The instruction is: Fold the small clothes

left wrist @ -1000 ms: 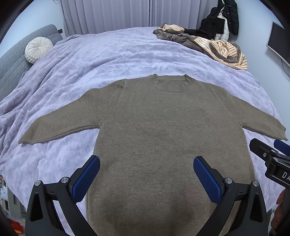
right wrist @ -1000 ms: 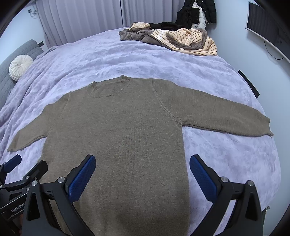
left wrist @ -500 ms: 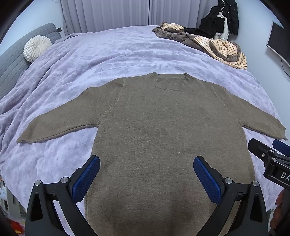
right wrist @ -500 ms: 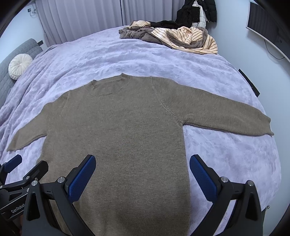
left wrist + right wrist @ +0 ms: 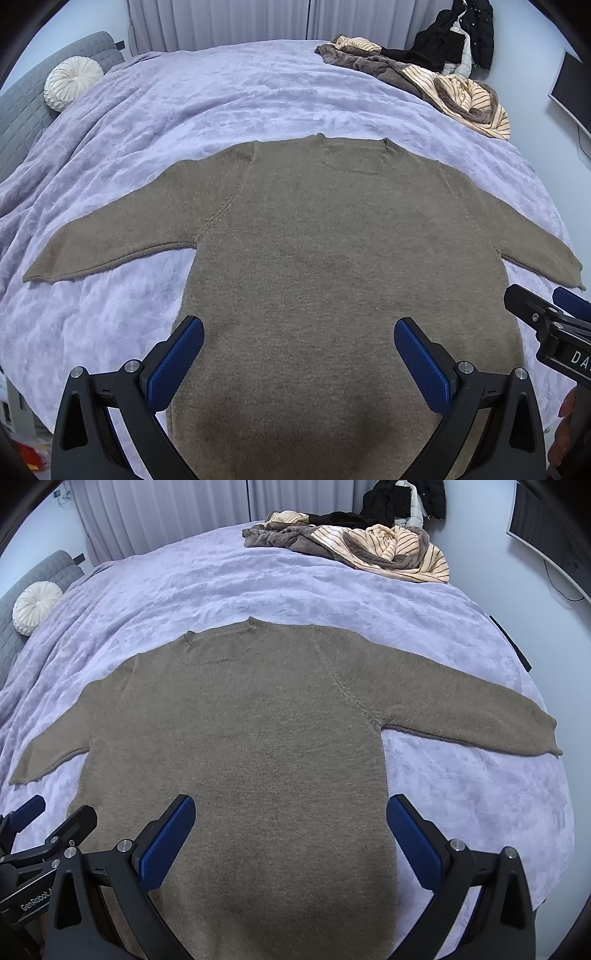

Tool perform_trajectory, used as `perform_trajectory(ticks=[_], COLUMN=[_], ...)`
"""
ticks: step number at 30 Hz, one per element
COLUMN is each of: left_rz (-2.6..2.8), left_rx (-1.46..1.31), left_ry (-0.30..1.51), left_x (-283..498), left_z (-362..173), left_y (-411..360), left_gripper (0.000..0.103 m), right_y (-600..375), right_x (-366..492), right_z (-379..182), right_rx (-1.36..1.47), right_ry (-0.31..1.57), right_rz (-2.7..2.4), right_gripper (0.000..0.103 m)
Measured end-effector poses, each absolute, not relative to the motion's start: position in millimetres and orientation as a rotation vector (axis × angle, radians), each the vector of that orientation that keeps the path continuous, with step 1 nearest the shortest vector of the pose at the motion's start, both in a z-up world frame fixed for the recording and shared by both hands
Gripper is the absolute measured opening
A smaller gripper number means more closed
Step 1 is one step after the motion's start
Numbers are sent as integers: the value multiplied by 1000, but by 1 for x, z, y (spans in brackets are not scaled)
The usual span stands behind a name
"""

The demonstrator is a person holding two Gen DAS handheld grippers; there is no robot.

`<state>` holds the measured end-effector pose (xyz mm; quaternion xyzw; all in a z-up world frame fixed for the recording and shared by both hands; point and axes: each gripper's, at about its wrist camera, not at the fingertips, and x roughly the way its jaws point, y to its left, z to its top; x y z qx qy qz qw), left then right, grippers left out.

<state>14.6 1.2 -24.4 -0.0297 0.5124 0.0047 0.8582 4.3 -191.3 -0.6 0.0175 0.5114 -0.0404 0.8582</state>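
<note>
Sweater [image 5: 332,258] lies flat, sleeves spread, on the bed [image 5: 221,103]. We hold the left tool [image 5: 299,354] and right tool [image 5: 291,830] wide and empty above its hem, side by side.

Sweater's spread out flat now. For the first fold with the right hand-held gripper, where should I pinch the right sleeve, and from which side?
Probably at the cuff: the brown sweater lies flat with this sleeve stretched straight out. Bring the open right hand-held gripper in from the outer right side, pinching the cuff's free edge off the purple blanket.
</note>
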Motion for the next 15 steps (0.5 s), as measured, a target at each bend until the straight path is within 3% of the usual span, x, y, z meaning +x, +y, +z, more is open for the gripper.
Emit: perform_trajectory(ticks=[15], left_rz=[-4], left_rx=[-121], left_ry=[1134], left_x=[45], left_z=[-53], left_y=[22], left_gripper=[103], right_y=[-182], right_x=[32], right_z=[-26], right_rx=[53], right_ry=[1157], right_rz=[-75], right_gripper=[103])
